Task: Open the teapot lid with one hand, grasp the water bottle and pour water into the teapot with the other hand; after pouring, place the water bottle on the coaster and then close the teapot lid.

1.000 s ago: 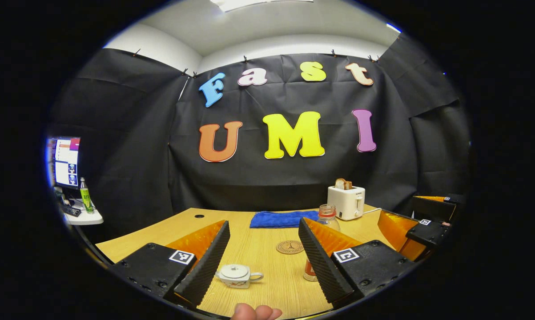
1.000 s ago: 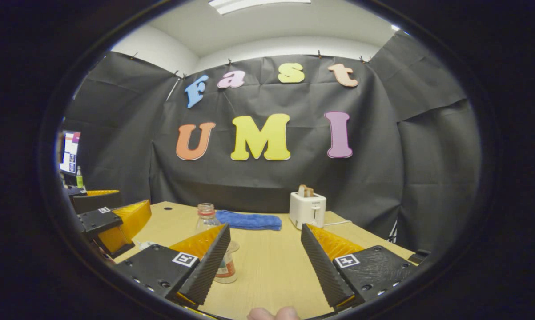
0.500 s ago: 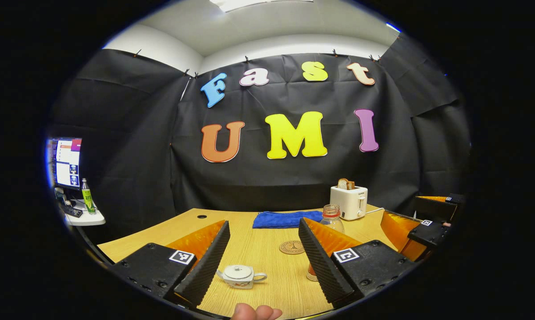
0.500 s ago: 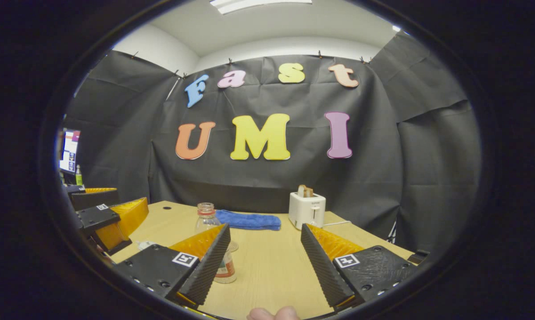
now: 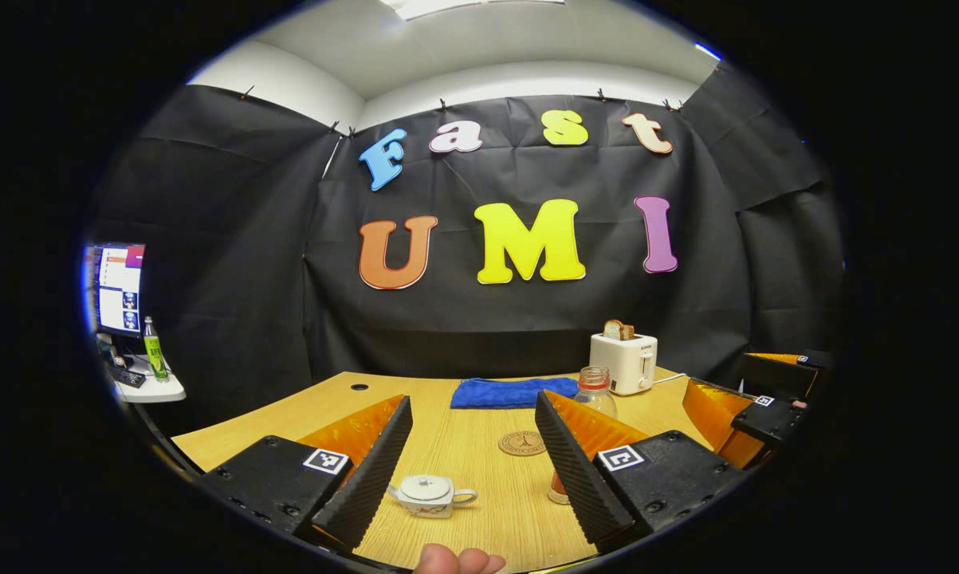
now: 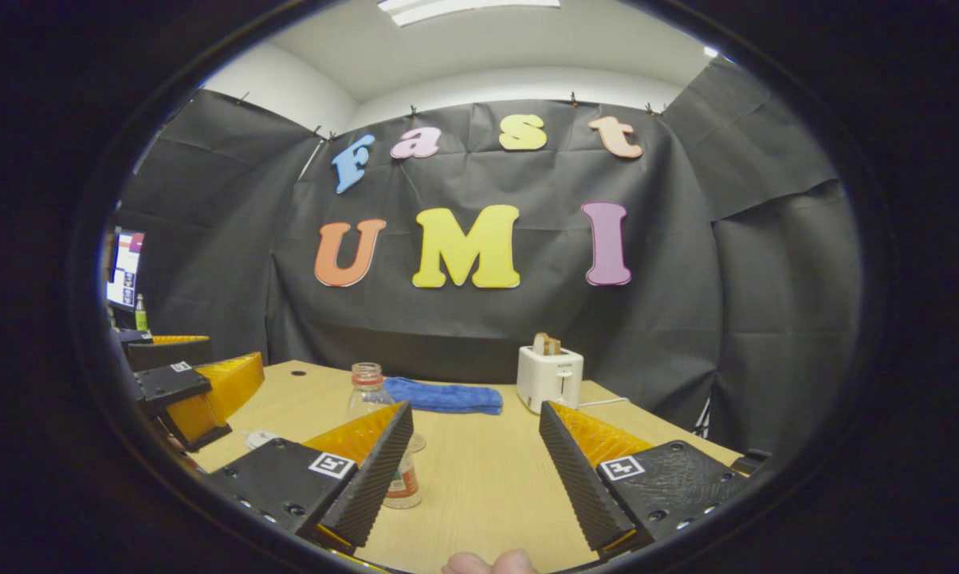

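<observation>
Nothing much has moved since before: both the left gripper [image 5: 473, 458] and right gripper [image 6: 476, 461] hover with fingers spread wide. White teapot [image 5: 427, 494] keeps its lid on; clear water bottle [image 6: 371, 402] stands uncapped.

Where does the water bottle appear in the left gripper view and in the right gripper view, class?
Left gripper view: water bottle right of centre, partly behind the right finger.
Right gripper view: water bottle left of centre, behind the left finger.
Shared landmark: the white toaster on the table's far side.
</observation>
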`<state>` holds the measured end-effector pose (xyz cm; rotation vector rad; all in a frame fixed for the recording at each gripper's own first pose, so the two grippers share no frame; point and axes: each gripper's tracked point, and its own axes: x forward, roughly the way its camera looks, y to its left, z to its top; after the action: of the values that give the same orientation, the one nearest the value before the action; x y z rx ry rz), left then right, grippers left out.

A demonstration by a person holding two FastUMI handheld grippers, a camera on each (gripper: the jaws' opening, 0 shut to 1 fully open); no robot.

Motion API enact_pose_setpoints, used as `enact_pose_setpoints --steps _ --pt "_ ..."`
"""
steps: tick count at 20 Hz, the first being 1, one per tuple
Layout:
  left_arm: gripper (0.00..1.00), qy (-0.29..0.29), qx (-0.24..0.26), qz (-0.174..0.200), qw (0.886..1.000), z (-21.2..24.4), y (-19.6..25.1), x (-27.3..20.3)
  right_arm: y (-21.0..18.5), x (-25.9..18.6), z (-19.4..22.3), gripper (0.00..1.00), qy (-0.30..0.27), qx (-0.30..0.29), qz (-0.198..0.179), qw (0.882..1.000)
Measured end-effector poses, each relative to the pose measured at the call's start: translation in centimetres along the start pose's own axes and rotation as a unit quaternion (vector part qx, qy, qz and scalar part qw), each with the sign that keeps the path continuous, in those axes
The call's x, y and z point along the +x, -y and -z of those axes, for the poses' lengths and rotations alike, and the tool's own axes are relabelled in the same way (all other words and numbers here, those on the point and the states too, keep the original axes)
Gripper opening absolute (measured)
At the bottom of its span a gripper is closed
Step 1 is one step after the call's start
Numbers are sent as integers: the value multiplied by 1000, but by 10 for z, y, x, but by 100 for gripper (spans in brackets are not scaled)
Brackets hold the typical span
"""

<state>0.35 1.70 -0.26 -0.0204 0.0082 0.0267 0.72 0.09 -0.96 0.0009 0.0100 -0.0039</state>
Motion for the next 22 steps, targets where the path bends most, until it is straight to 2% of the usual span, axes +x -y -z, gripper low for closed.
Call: enact_pose_setpoints --steps 2,4,7,13,18,20,22 --pt "98 1 -2 -10 1000 0 -7 2 0 2 4 93 -6 1 -9 1000" --pt "98 -3 -1 -17 1000 6 -13 3 1 3 8 98 -6 6 -15 1000" --pt "98 -18 -12 -10 1000 24 -20 -2 -1 5 21 95 -12 11 -21 1000" --pt "98 -67 -5 -37 997 76 -55 -3 1 10 47 95 -32 -5 -26 999" --pt "98 -111 1 -14 994 105 -49 13 13 11 72 95 -56 -11 -15 998" --pt "94 -124 1 -7 992 113 -46 23 21 13 74 98 -60 -7 -8 998" --pt "89 -139 -6 5 990 119 -40 31 30 16 74 95 -60 -11 6 998"
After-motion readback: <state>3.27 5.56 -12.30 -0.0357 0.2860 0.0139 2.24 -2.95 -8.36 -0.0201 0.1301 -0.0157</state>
